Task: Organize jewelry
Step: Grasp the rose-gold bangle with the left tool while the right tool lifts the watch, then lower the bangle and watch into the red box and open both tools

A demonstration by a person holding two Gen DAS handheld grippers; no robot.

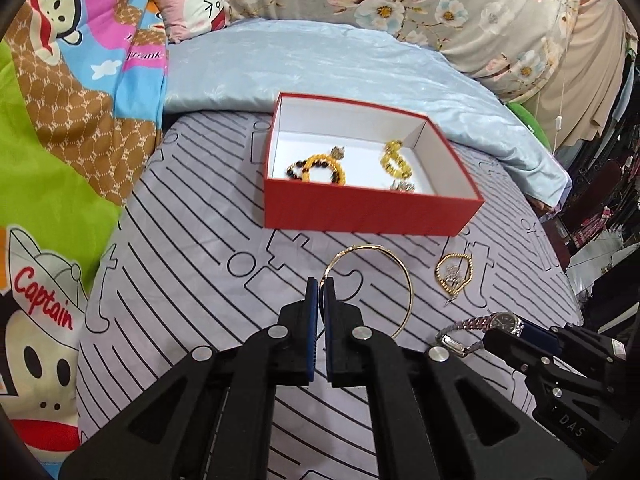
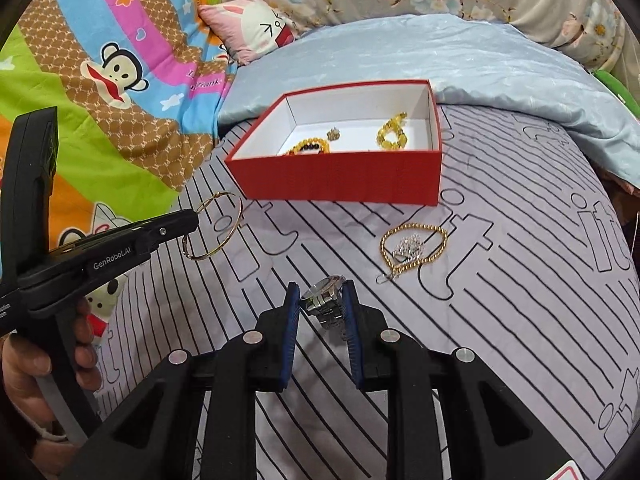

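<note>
Six pieces of jewelry are in view on a striped bedsheet (image 2: 500, 300): three inside the red box (image 1: 372, 216) and three outside it. In the box lie an amber-and-black bead bracelet (image 1: 316, 170), a yellow bead bracelet (image 1: 394, 158) and a small metal charm (image 2: 333, 133). In front of the box, the left gripper (image 1: 320, 292) is clenched on the rim of a thin gold bangle (image 1: 400, 276). The right gripper (image 2: 320, 294) brackets a silver wristwatch (image 2: 326, 298), one pad touching its case, though a firm grasp cannot be confirmed. A gold bead bracelet (image 2: 414, 248) with a silver pendant lies just before the box's right corner, unobstructed.
</note>
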